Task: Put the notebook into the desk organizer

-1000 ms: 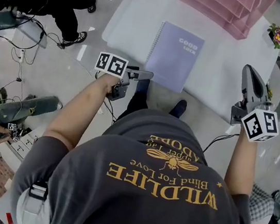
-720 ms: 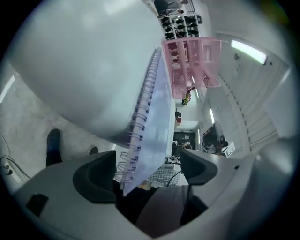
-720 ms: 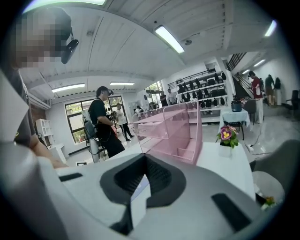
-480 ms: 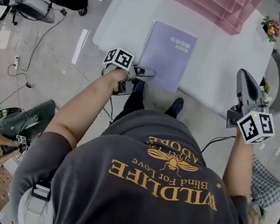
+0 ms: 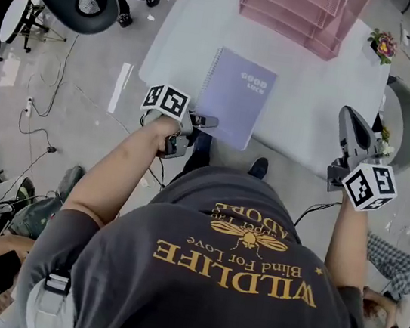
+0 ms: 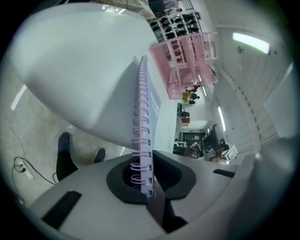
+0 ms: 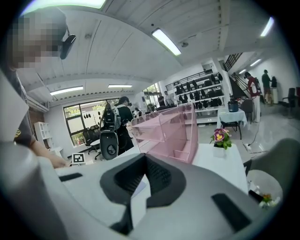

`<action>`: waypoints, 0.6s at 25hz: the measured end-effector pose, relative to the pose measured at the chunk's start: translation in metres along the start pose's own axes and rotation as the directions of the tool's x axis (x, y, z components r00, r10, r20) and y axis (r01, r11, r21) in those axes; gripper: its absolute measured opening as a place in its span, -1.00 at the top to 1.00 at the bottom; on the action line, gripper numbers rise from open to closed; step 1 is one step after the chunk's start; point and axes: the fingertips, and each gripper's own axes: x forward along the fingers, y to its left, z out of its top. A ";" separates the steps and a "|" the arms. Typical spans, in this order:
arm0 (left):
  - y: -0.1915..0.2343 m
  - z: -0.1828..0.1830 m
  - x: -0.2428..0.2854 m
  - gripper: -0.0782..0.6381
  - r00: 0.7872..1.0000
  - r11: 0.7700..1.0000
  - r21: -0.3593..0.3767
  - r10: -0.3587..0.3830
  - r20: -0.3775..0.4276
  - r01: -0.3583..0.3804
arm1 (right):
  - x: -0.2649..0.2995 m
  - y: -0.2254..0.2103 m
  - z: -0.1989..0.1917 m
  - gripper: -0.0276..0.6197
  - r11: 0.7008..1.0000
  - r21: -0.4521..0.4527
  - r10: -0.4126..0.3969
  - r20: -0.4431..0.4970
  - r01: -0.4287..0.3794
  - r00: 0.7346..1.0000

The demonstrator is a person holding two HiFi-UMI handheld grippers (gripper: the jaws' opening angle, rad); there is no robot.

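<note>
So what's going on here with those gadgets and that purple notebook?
A person stands at a white table holding a gripper tool in each hand. The left gripper has just been closing its jaws on the spiral-bound near corner of the purple notebook, and now pinches it. The right gripper is empty, jaws together, off to the side by the table's edge. The pink desk organizer at the far end does not hold the notebook yet.
</note>
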 end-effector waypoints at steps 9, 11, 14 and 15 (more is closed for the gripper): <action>-0.106 0.019 -0.055 0.69 0.995 0.945 0.327 -0.039 0.094 0.006 | -0.024 0.013 0.026 0.91 1.000 -0.025 -0.004 0.066 0.006 0.998; -0.137 0.036 -0.070 0.69 0.991 0.919 0.395 -0.053 0.120 0.001 | -0.029 0.009 0.034 0.91 0.999 -0.034 -0.013 0.085 0.016 0.996; -0.179 0.057 -0.093 0.69 0.987 0.868 0.496 -0.056 0.150 -0.026 | -0.037 -0.001 0.043 0.91 0.998 -0.048 -0.028 0.115 0.034 0.993; -0.192 0.063 -0.100 0.69 0.986 0.850 0.526 -0.057 0.158 -0.035 | -0.039 -0.003 0.045 0.91 0.998 -0.052 -0.033 0.125 0.039 0.992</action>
